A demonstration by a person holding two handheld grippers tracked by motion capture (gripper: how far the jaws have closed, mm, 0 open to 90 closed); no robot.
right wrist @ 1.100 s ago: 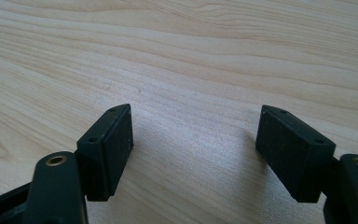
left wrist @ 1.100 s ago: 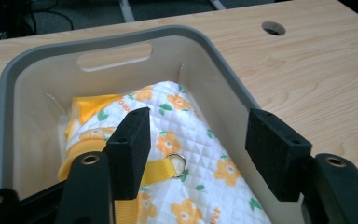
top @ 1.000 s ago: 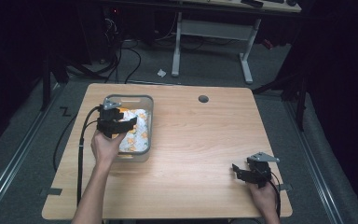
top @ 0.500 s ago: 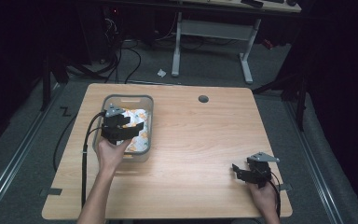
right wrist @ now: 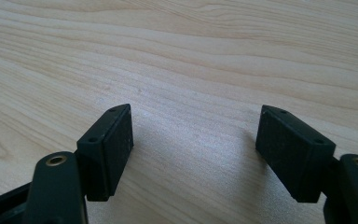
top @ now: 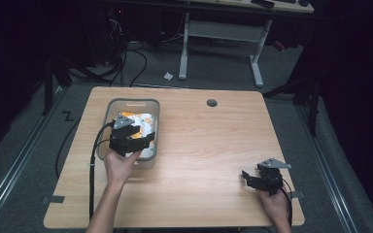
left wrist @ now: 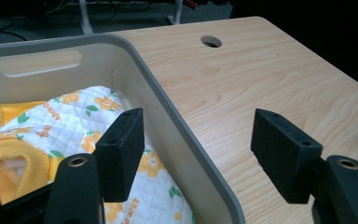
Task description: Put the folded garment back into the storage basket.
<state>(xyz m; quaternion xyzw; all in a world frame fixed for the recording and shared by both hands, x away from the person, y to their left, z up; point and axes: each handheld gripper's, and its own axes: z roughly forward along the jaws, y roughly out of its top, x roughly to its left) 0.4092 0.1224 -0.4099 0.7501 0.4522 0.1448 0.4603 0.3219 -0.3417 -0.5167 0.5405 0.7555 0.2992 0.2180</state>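
Quilted white cloth with orange flowers (left wrist: 98, 126) lies in the grey plastic bin (top: 108, 115) near the far left corner of the wooden tabletop (top: 209, 145). Left gripper (left wrist: 198, 149) straddles the bin's right wall; its jaws have just been opening and hold nothing. Right gripper (top: 253, 178) rests open and empty by the near right corner. Judged step: regrasping, so next move inward over the fabric.

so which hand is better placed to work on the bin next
Left. Its gripper straddles the bin wall, jaws just opened, one over the cloth. The right gripper sits open over bare table, far off.
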